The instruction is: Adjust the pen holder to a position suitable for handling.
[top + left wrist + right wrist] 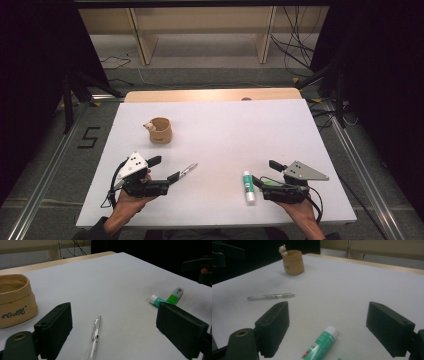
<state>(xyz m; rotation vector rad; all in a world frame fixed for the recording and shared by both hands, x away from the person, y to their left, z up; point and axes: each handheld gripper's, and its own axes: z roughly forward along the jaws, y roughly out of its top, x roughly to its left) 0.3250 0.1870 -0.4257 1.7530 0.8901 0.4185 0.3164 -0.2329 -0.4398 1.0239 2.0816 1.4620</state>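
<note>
Here both tongs stood apart and empty: the left tongs point(172, 170) faced the pen point(95, 335) lying on the bench point(225, 125), the right tongs point(262, 174) the glue stick point(320, 343). Straddling each squarely before closing would have served best.

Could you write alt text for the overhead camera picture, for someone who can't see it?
Seen from above, a person's two hands each hold an open tool over a white table: the left tool points at a clear pen, the right tool sits beside a green and white glue stick. Farther back stands a small tan fabric cup with a little figure on its rim.
</note>
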